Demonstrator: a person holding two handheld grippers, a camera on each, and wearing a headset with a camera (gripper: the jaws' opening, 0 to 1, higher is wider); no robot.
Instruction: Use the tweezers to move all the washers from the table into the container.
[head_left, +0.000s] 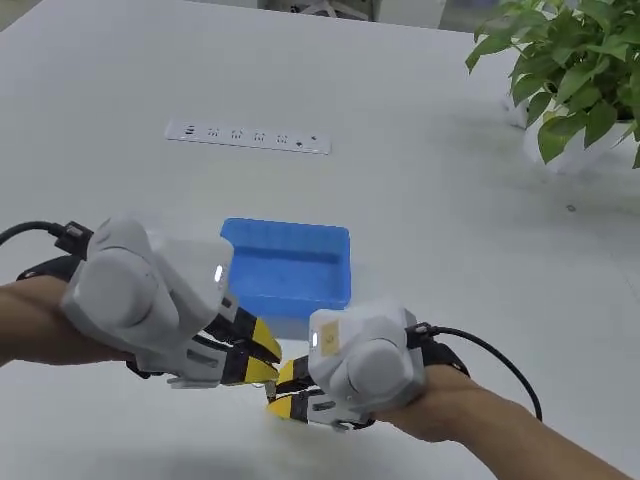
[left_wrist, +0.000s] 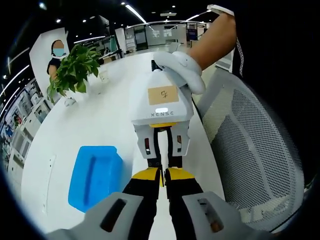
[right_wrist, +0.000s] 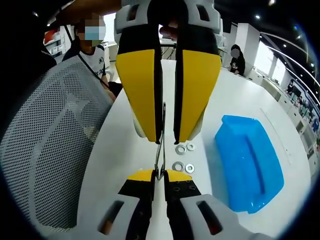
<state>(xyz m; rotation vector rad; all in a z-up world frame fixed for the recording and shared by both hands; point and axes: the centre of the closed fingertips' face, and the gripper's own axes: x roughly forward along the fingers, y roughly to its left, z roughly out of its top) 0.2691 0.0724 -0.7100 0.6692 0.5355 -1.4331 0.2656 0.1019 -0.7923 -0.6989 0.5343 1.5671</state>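
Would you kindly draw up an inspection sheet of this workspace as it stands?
Surface: plain white tabletop.
Job's things: blue rectangular plastic container, looks empty; four small silver metal washers on the table beside it; thin metal tweezers.
Clutter: white power strip; green potted plant.
Grippers: right gripper shut on the tweezers; left gripper meets it tip to tip, its jaws around the tweezers' far end, grip unclear.
Cables: black cable trails from the right gripper; another from the left gripper.
Surroundings: grey mesh chair; office with people behind.
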